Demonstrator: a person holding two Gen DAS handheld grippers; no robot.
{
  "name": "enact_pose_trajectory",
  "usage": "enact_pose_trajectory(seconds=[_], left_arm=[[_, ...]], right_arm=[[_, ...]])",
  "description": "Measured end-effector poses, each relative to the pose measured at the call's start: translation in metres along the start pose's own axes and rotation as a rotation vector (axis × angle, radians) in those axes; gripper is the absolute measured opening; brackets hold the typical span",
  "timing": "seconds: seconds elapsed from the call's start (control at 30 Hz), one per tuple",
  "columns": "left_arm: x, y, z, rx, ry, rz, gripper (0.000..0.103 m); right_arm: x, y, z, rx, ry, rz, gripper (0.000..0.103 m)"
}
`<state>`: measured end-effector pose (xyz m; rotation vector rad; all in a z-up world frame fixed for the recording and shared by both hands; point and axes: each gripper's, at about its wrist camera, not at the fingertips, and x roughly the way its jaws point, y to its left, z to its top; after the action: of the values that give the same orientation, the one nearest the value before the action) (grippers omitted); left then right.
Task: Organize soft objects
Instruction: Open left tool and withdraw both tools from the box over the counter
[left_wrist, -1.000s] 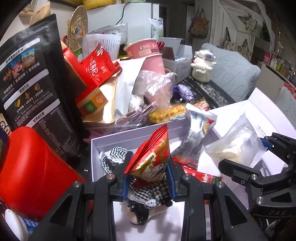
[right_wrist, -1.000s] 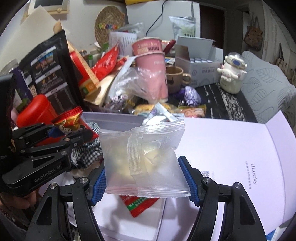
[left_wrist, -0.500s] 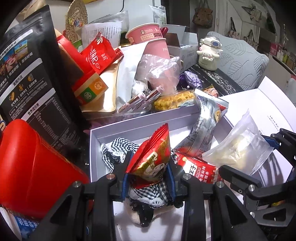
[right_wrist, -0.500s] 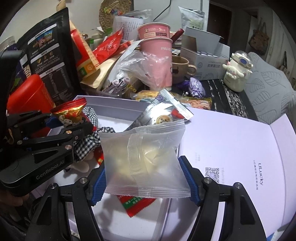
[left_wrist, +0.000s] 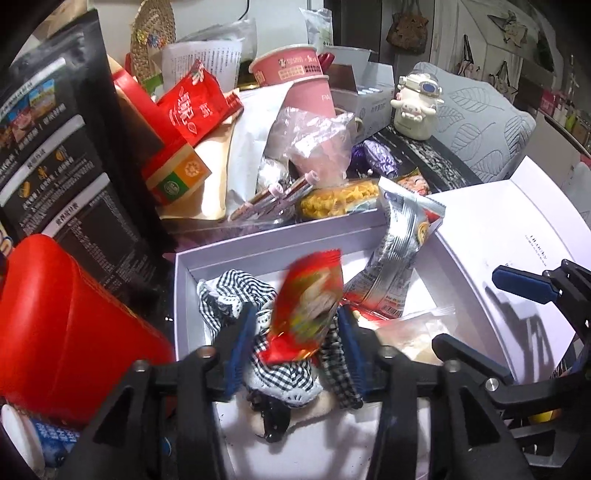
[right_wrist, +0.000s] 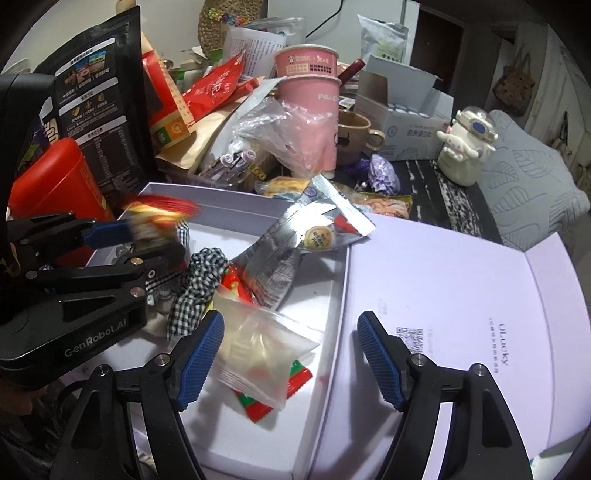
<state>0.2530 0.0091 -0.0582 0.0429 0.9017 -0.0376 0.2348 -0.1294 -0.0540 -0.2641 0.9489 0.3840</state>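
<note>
A shallow white box (left_wrist: 258, 251) holds a checkered cloth toy (left_wrist: 229, 291), a silver snack packet (left_wrist: 399, 254) and other packets. My left gripper (left_wrist: 297, 336) hangs over the toy with its jaws opening. A blurred red snack packet (left_wrist: 306, 306) sits loose between them, clear of the pads. In the right wrist view my right gripper (right_wrist: 291, 354) is open, its jaws still widening, low over the box (right_wrist: 343, 295). Under it a clear plastic bag (right_wrist: 266, 350) lies on a red packet. The left gripper (right_wrist: 147, 240) shows at the left there.
The open white lid (right_wrist: 461, 295) lies to the right of the box. Behind the box stand piled snack bags, pink cups (right_wrist: 310, 110), a mug and a white figurine (right_wrist: 465, 147). A red container (left_wrist: 66, 332) and a black pouch (left_wrist: 55, 147) crowd the left side.
The left jaws have spread and the red packet has slipped free, tilting and blurred. The right gripper has let go of the clear bag, which now lies in the box.
</note>
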Motion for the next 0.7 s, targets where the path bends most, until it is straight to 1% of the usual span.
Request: enact_pose_trajectory(seconds=[0.07, 0.2, 0.37, 0.53, 0.7], left_arm=[[-0.007, 0.000, 0.000, 0.000, -0.021, 0.012, 0.064], [-0.022, -0.004, 0.003, 0.005, -0.055, 0.003, 0.064], [-0.044, -0.006, 0.005, 0.006, -0.097, -0.013, 0.064], [-0.082, -0.010, 0.008, 0.023, -0.161, -0.030, 0.064], [-0.125, -0.014, 0.008, 0.033, -0.226, -0.040, 0.064]], right_arm=[[-0.004, 0.000, -0.002, 0.001, -0.010, -0.006, 0.077], [-0.013, 0.001, -0.003, -0.009, -0.024, -0.004, 0.077], [-0.029, 0.000, -0.002, 0.019, -0.066, 0.001, 0.077], [-0.058, 0.001, -0.004, 0.046, -0.135, 0.011, 0.077], [-0.097, 0.002, -0.004, 0.061, -0.209, 0.005, 0.077]])
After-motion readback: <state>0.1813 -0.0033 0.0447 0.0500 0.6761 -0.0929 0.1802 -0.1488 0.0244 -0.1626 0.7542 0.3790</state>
